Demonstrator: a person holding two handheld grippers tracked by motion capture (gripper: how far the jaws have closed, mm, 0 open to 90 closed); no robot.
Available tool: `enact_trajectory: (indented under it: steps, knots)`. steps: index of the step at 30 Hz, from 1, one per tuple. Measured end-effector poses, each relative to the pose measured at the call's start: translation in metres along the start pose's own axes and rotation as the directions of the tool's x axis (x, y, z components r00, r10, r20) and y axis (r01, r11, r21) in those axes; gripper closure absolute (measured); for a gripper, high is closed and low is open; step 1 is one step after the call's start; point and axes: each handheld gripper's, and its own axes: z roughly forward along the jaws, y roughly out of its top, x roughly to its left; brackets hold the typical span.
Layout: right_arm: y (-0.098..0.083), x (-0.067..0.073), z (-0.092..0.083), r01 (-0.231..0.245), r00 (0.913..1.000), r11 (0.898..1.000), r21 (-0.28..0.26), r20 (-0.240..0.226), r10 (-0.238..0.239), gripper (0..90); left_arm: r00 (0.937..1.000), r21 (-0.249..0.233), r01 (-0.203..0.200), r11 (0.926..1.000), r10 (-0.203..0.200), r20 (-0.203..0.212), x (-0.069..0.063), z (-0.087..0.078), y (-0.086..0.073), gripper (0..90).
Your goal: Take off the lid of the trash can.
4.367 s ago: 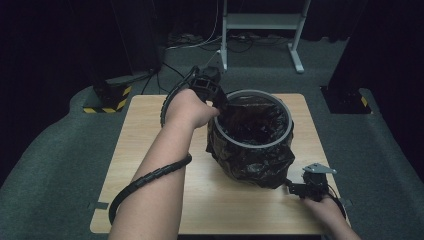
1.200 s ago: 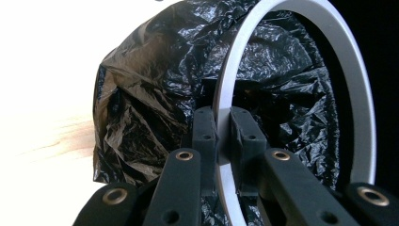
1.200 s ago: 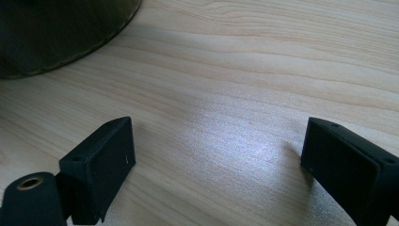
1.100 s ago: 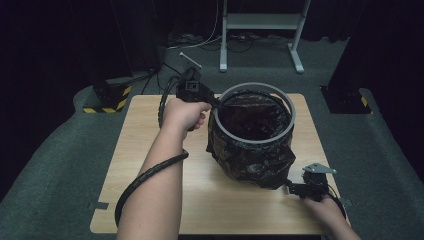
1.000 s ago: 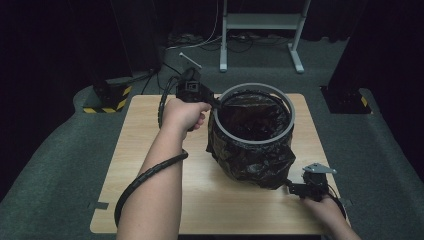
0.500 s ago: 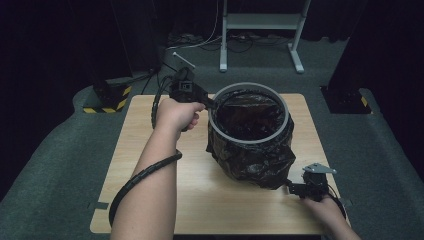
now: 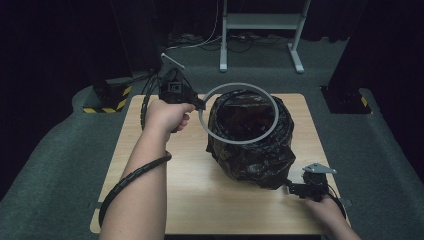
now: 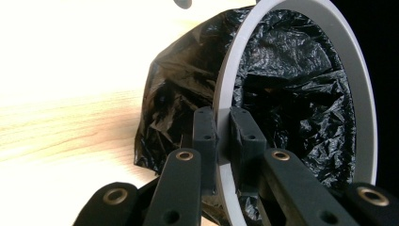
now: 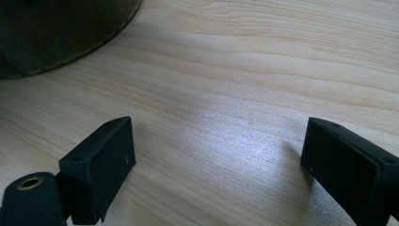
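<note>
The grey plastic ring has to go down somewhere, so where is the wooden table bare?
The wooden table is bare along its left side, between the black bag-lined bin and the left edge, and along the near edge. The grey plastic ring is clamped in the left gripper. It is tight at the right gripper.

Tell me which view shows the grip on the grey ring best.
The left gripper view: the left gripper is clamped on the grey ring, pads on either side. The high view shows the whole ring over the black bag.

The black bag (image 7: 252,145) is hiding whatever container it is lining, perhaps a bin, and the table's (image 7: 190,200) near edge is running out of frame.
</note>
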Motion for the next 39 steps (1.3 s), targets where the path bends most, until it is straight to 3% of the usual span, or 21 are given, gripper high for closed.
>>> enact_trajectory:
  steps: [17, 39]
  knots:
    - [0.0, 0.0, 0.0, 0.002, 1.0, 1.0, 0.0, 0.001, -0.002, 10.0, 0.9997, -0.019, 0.021, 0.9996, -0.022, -0.012, 0.028, -0.022, -0.007, 82.1]
    - [0.0, 0.0, 0.0, 0.002, 1.0, 1.0, 0.0, 0.001, -0.002, 9.9, 0.9957, -0.066, 0.089, 0.9939, -0.09, -0.022, 0.069, -0.054, -0.019, 82.1]
